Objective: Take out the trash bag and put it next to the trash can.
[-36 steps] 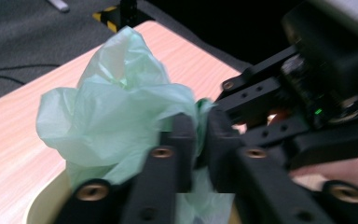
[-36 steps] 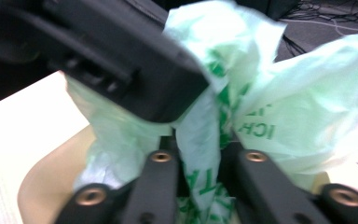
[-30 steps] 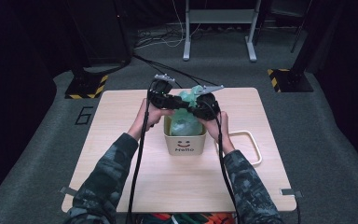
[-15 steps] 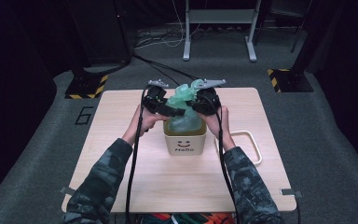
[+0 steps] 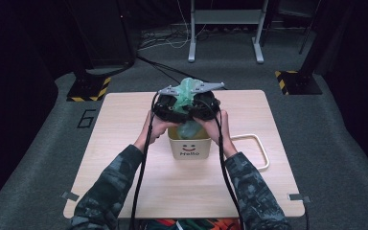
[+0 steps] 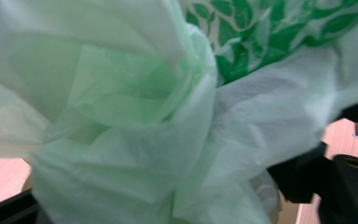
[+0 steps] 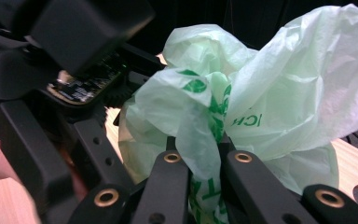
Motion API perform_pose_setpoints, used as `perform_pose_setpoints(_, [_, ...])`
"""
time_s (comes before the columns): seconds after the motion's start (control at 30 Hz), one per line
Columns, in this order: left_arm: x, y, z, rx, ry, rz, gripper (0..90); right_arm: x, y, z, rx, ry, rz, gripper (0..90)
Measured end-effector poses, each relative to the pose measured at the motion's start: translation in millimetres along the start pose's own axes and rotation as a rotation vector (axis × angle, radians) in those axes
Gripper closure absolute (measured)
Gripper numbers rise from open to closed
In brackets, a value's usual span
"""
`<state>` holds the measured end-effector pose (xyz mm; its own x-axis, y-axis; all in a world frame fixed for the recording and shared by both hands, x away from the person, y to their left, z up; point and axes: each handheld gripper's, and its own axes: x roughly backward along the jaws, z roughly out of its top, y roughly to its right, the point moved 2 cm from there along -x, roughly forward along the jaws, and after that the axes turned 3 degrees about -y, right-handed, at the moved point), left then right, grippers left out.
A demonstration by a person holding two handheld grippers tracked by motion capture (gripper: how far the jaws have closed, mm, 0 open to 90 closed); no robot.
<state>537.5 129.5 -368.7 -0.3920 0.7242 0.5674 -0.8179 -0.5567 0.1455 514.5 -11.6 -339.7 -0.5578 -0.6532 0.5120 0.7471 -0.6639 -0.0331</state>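
Overhead plus 2 close bag (image 5: 187, 91) views.

Both camouflage-sleeved forearms reaching forward, left gripper (image 5: 172, 106) and right gripper (image 5: 205, 106) side by side, right jaws clamped, left jaws just closing partway.

A light wooden table (image 5: 124, 167) is standing on a grey carpeted floor (image 5: 38, 158), its top showing pale grain. A small cream bin (image 5: 190, 148) printed with a smiling face and the word "Hello" is sitting near the table's middle. Just right of the bin, a cream loop handle (image 5: 261, 148) is lying flat on the tabletop, reaching toward the right edge.
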Motion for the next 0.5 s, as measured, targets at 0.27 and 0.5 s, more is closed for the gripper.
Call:
perform_pose_setpoints(0.27, [-3.3,-0.8,-2.2,-0.007,-0.005,-0.015,64.8,1.7,3.9,0.1,-0.023,-0.047,0.004,87.5])
perform_pose_setpoints(0.5, [-1.8,0.1,-3.0,-0.011,0.007,0.003,75.0,16.5,9.9,0.4,-0.066,-0.06,0.029,54.5])
